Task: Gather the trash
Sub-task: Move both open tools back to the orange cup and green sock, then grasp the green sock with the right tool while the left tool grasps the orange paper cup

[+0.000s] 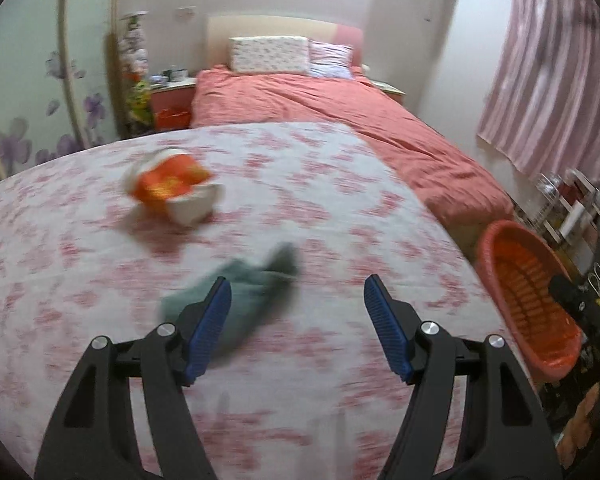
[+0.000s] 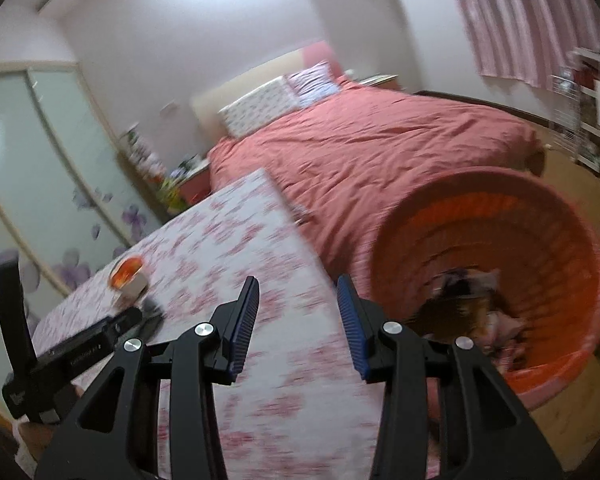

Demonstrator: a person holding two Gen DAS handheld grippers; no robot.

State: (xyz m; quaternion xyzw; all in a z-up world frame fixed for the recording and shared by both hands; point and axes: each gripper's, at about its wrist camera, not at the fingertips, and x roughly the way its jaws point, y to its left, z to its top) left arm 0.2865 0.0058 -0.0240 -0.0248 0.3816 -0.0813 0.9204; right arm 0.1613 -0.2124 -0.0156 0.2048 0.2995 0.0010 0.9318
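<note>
Left wrist view shows the left gripper [image 1: 296, 294] hovering with jaws released over a crumpled grey-green wrapper [image 1: 256, 280] lying on the desk [image 1: 340, 208], which is covered in a white cloth with pink flowers. The wrapper sits between and just beyond the blue pads, so it looks lined up as the next piece to pick. Further off on the desk lies a white paper cup with orange print [image 1: 172, 188], tipped on its side.

The right gripper [image 2: 298, 294] also has its jaws released and empty. It hangs beside the desk edge near the orange woven plastic basket [image 2: 580, 280], which stands off the desk's right side and already holds some scraps, apparently placed there for easy dropping.

Behind is a bed with a salmon-pink quilt [image 1: 340, 100], pink striped curtains [image 1: 548, 80] and a glass wardrobe with purple flowers [image 2: 40, 160].
</note>
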